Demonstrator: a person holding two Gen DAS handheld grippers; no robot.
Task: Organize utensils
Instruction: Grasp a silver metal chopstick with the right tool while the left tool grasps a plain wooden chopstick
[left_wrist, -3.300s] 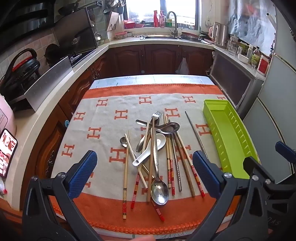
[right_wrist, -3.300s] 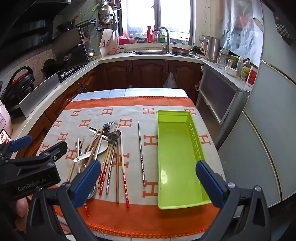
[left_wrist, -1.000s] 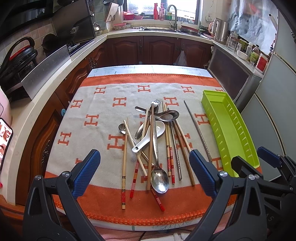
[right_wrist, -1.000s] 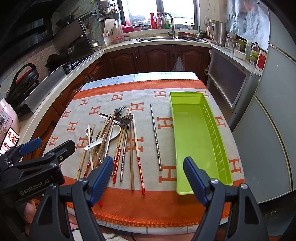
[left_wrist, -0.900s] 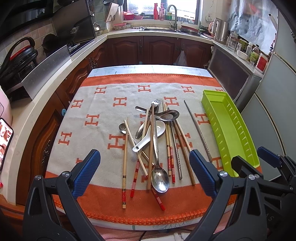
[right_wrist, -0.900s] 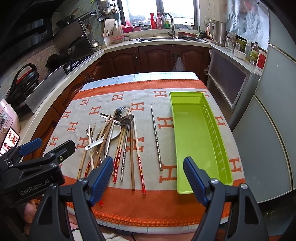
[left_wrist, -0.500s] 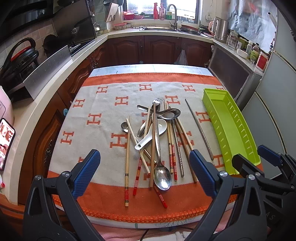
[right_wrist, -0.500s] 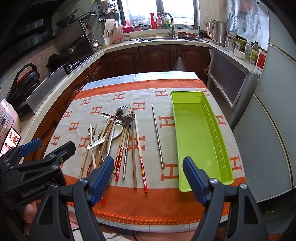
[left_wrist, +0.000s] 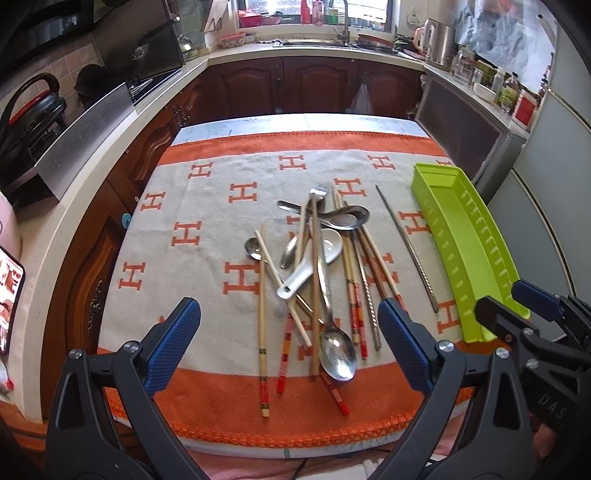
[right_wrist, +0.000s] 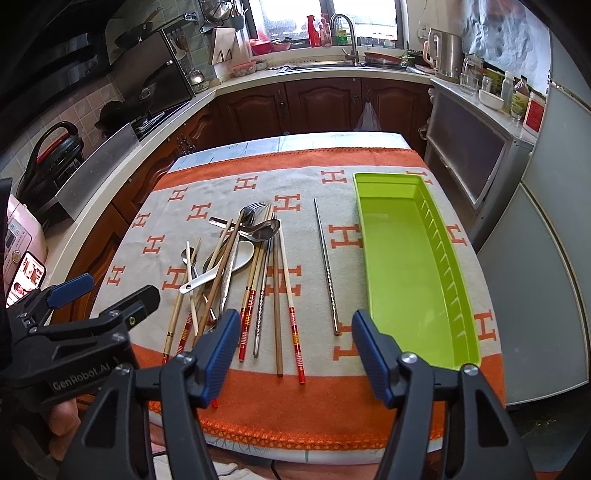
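Green tray (right_wrist: 402, 258) sits on the right side of the bench (right_wrist: 295, 421), long side running away from me, nothing in it. All utensils still out on the orange-and-grey H-print cloth (left_wrist: 207, 206), left of the tray. One metal chopstick (right_wrist: 327, 269) lies alone between the pile and the tray, touching neither. Utensil pile (left_wrist: 317, 277) is a crossed heap: one white ceramic spoon (left_wrist: 314, 266), one big metal spoon (left_wrist: 337, 350) bowl toward me, one wide metal ladle-type spoon (left_wrist: 347, 218) lying across the far end, one small metal spoon (left_wrist: 253, 248) at the left edge, one fork (left_wrist: 318, 194) with tines far, plus more metal pieces underneath that I can't separate. Wooden and bamboo chopsticks (right_wrist: 291, 295), several with red-banded ends, roughly eight, exact count unclear because they overlap. My left tongs (left_wrist: 288, 339) hang above the near end of the pile, spread wide, gripping nothing. My right tongs (right_wrist: 291, 350) are over the near cloth edge, jaws closing, nothing between them, the lone chopstick's near tip ahead of the gap. Around: wooden cabinets, sink (right_wrist: 325, 66) under the window, kettle (right_wrist: 445, 55), fridge (right_wrist: 554, 240) at right, phone (right_wrist: 27, 278) on the left counter.
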